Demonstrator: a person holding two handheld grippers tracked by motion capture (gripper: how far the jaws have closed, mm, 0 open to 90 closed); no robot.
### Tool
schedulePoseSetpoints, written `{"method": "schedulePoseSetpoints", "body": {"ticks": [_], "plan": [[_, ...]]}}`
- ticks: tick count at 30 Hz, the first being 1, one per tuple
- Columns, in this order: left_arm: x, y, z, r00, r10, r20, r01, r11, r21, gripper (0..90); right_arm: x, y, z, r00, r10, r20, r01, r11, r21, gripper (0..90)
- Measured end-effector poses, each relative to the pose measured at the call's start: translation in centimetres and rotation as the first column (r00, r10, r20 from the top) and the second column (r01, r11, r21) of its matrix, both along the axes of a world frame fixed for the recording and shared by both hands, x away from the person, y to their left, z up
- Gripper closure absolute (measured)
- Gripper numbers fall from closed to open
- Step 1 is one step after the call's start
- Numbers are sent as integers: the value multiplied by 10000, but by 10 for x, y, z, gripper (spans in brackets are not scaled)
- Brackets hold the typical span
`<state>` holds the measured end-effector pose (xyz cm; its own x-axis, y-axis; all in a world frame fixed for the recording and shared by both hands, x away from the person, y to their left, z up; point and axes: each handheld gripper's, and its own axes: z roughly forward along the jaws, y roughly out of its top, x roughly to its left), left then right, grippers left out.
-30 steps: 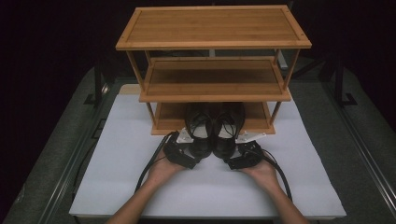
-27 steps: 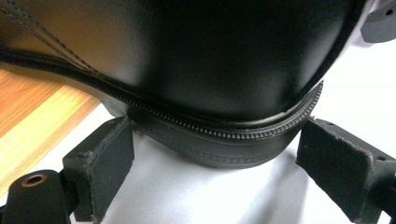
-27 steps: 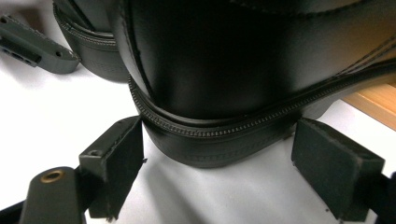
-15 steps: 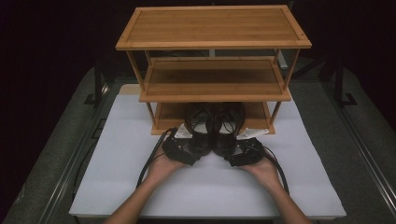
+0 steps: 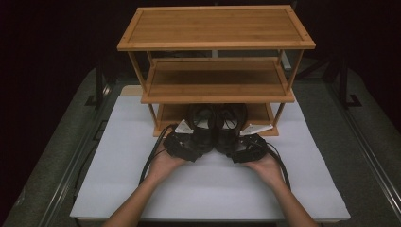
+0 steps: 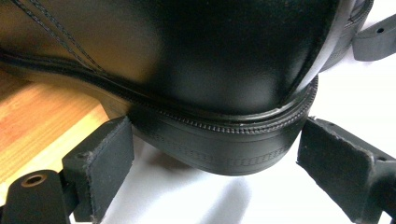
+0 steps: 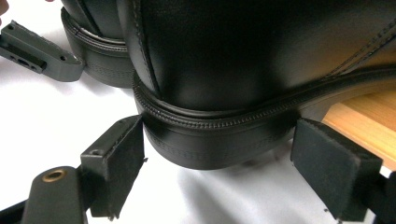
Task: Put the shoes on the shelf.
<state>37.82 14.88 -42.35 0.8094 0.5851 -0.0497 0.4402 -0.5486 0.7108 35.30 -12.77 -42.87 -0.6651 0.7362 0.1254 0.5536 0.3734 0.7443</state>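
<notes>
Black leather is facing both gripper cameras: a pair of black lace-up shoes is sitting side by side, toes pushed onto the bottom shelf of the bamboo shoe rack, heels hanging out over the white table cover. The left gripper is bracketing the heel of the left shoe, and the right gripper is doing the same with the right shoe. In each gripper view the jaws are standing wide on either side of the heel; one pad is sitting just at the sole edge, the other is clear, so nothing is being clamped. These shoes are looking fairly stiff, with a hard stacked heel and a smooth, polished upper that would probably slip under the pads. The stitched heel block is offering the firmest, flattest purchase; squeezing the softer upper would likely crease it.
</notes>
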Motion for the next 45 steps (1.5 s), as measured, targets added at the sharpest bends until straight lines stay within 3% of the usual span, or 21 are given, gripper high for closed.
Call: {"method": "schedulePoseSetpoints", "body": {"ticks": [9, 16, 29, 33, 45], "plan": [[17, 2, 5, 9998, 184, 70, -182, 9994, -300, 108, 20, -1, 7, 9999, -17, -145, 20, 9997, 223, 175], [33, 0, 3, 9991, 389, 172, -383, 9987, -336, 108, 40, -1, 8, 10000, 25, -84, -24, 9999, 114, 174], [64, -5, 0, 9980, 583, 247, -580, 9982, -128, 108, 71, 2, 5, 9996, -229, 189, 232, 9996, -141, 174], [73, -8, -4, 9966, 736, 363, -737, 9973, 19, 108, 79, 2, 2, 9983, -264, 513, 278, 9993, -253, 173], [81, -14, -14, 9969, 695, 365, -718, 9951, 676, 107, 87, 7, -9, 9979, -485, 419, 522, 9945, -911, 172]]}}
